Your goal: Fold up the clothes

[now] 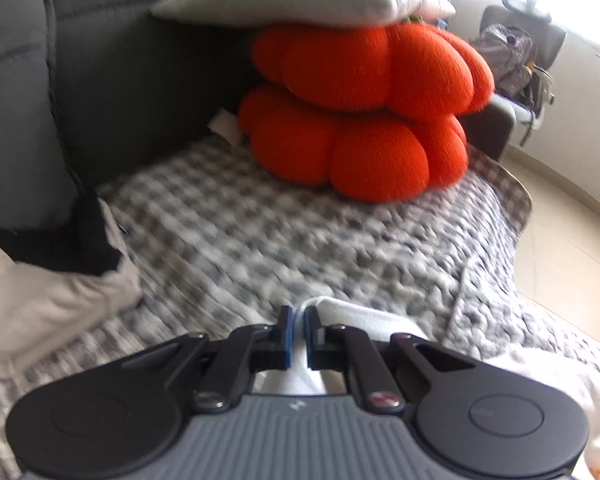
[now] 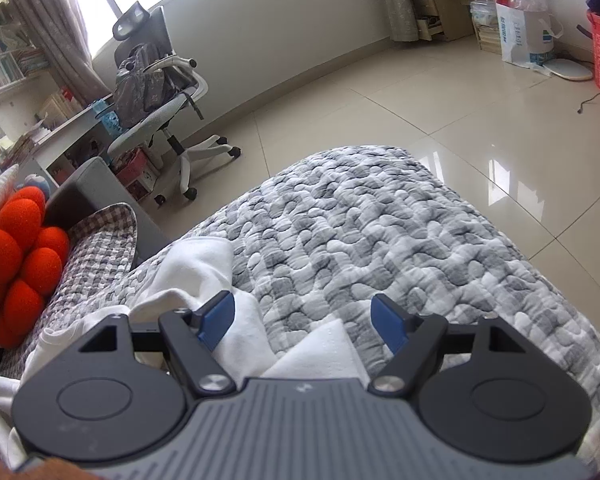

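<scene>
The left claw (image 1: pixel 299 334) grips a fold of a white garment (image 1: pixel 364 320) between its narrowed blue pads, above a grey checked quilt (image 1: pixel 260 232) covering a sofa seat. Two stacked orange cushions (image 1: pixel 364 112) sit at 12 o'clock. The right claw (image 2: pixel 306 322) hangs wide and empty above the same white garment (image 2: pixel 204 268), which lies crumpled on the quilt from 9 to 6 o'clock. An office chair (image 2: pixel 156 92) stands at 11 o'clock.
</scene>
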